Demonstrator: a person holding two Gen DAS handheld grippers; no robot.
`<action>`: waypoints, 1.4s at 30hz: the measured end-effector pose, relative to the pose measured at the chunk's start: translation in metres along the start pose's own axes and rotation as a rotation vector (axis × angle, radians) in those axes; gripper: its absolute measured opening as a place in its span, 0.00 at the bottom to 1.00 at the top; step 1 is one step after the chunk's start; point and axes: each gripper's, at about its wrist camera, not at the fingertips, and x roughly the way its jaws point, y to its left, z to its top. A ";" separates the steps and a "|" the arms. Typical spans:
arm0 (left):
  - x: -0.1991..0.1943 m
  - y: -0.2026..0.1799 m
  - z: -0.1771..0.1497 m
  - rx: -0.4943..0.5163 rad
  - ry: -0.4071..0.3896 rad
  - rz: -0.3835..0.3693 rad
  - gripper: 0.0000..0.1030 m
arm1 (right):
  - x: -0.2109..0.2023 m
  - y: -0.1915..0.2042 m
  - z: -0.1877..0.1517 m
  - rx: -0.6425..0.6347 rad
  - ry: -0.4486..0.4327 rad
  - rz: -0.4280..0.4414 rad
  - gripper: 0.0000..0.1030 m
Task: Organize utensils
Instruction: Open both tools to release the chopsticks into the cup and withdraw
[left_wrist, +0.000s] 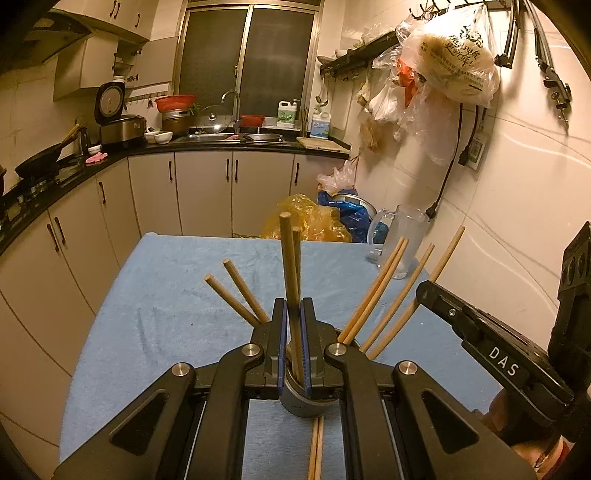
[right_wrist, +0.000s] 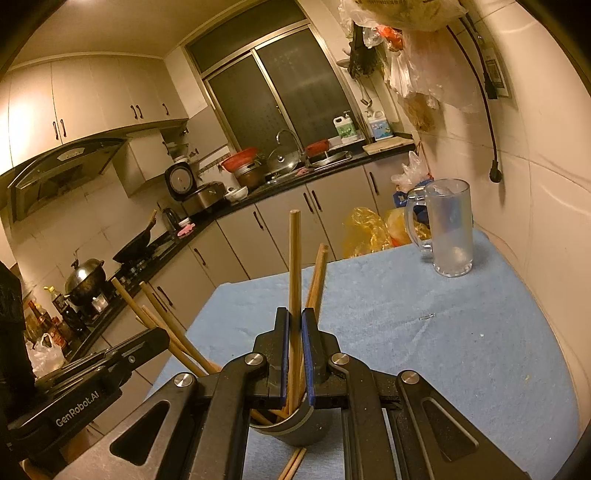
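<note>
Left wrist view: left gripper (left_wrist: 294, 314) clamped on an upright chopstick (left_wrist: 289, 258) over the grey cup (left_wrist: 301, 400); several chopsticks already in cup, two chopsticks (left_wrist: 316, 448) left on table (left_wrist: 166, 295). Right wrist view: right gripper (right_wrist: 294, 325) closed on another chopstick (right_wrist: 294, 266) above same cup (right_wrist: 295, 430); loading mostly done.

Holder cup (left_wrist: 301, 400): my left gripper's linkage covers its rim and most of its wall. Loose chopsticks (left_wrist: 316, 448) on the cloth: cut off by the lower edge. Printing on the hanging bag (left_wrist: 452, 55): too blurred for me to read.
</note>
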 end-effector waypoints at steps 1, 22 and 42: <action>0.001 0.001 0.000 -0.002 0.002 0.001 0.07 | 0.000 0.000 0.000 -0.001 0.000 -0.002 0.07; 0.017 0.012 -0.003 -0.017 0.035 0.007 0.07 | 0.015 -0.006 -0.006 0.004 0.035 -0.010 0.08; 0.024 0.019 -0.003 -0.026 0.041 0.020 0.08 | 0.015 -0.009 -0.010 0.013 0.041 -0.008 0.08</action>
